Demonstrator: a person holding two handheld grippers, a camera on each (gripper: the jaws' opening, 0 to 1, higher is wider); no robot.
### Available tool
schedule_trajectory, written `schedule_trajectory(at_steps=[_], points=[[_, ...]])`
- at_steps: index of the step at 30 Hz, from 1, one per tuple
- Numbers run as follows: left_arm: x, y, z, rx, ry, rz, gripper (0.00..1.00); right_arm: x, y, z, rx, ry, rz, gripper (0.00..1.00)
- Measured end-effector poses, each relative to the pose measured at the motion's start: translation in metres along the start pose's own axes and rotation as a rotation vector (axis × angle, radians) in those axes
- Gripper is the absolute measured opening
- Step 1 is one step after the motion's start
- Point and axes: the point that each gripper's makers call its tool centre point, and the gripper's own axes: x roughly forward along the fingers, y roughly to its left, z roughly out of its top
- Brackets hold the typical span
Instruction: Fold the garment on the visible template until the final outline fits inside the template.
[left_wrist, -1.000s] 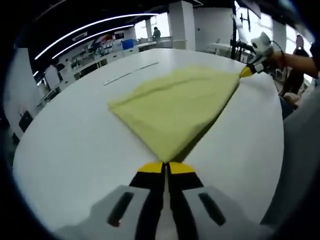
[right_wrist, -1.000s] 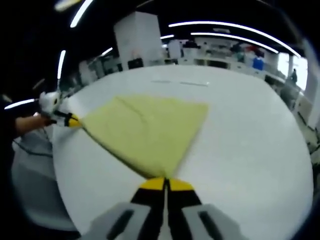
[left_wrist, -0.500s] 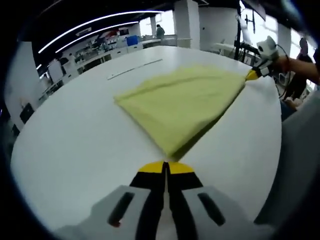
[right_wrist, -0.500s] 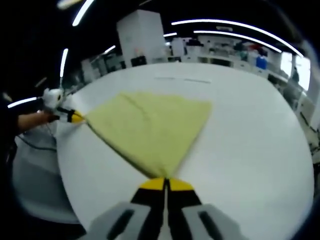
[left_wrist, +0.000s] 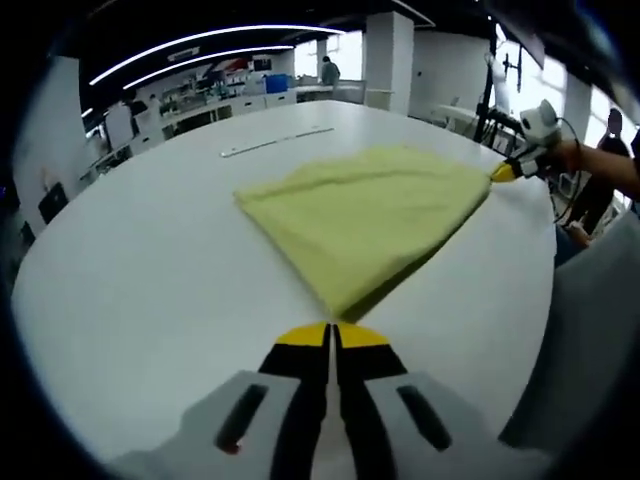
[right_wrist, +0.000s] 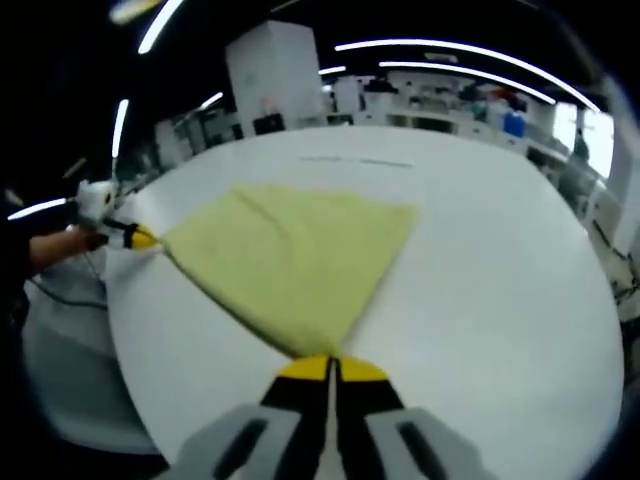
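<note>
Garment (left_wrist: 365, 215) stays stretched between clamped left gripper (left_wrist: 331, 335), right gripper (right_wrist: 331, 368).

both your grippers clamped, arms spread wide apart.

your left gripper (left_wrist: 332, 335) has its yellow-tipped jaws pressed together, pinching a corner of the yellow garment (left_wrist: 365, 215). your right gripper (right_wrist: 331, 368) does the same at the opposite corner, jaws closed flat. in the left gripper view your right hand (left_wrist: 568, 158) reaches in from the far right; in the right gripper view your left hand (right_wrist: 68, 243) comes in from the left.
</note>
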Motion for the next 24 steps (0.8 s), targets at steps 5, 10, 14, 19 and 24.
schedule_trajectory(at_steps=[5,10,14,19,24], points=[[-0.006,0.001,0.001,-0.048,-0.024,-0.005,0.11,-0.004,0.002,0.0,0.02,0.01,0.002,0.1],[-0.011,-0.001,0.011,-0.11,-0.061,-0.011,0.26,-0.007,0.008,0.005,-0.003,0.008,0.002,0.29],[-0.019,-0.007,0.024,-0.131,-0.093,-0.014,0.41,-0.013,0.014,0.015,-0.039,-0.012,-0.009,0.44],[-0.024,-0.018,0.035,-0.1,-0.114,-0.038,0.57,-0.02,0.021,0.026,-0.066,-0.031,0.0,0.59],[-0.031,-0.029,0.043,-0.056,-0.116,-0.052,0.7,-0.034,0.03,0.042,-0.081,-0.077,0.004,0.71]])
